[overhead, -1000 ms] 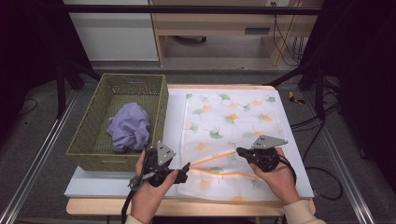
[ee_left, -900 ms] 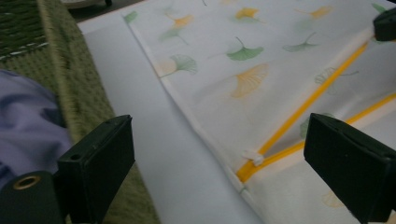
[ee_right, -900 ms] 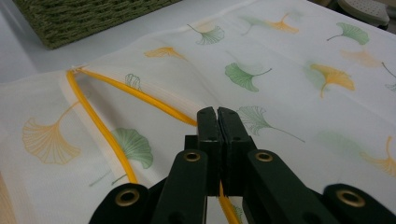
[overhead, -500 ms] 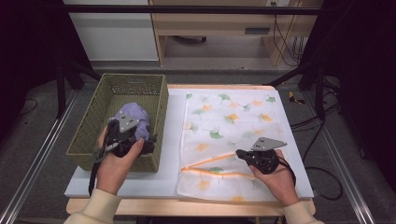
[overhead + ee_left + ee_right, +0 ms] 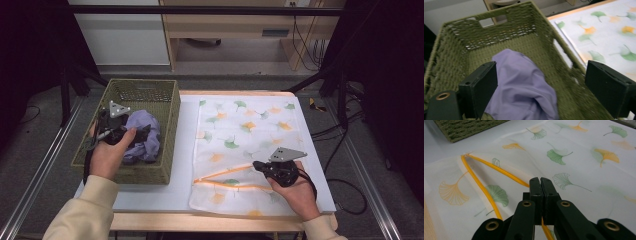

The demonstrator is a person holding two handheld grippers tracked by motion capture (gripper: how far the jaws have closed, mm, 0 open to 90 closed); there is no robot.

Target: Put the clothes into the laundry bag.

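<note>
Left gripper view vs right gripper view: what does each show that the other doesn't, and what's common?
Left gripper view: the inside of the basket with the purple cloth lying in it, and the left tongs open above that cloth.

Right gripper view: the right tongs shut on the bag's yellow zipper edge, and the open mouth between the two zipper lines.

Both: the ginkgo-print bag on the table and some of the green basket weave.

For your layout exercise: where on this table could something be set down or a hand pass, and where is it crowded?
Bare white table runs between the green basket and the leaf-print mesh bag, and along the front edge. The basket is crowded: purple cloth and left claw. The right claw pinches the bag's orange zipper edge.
</note>
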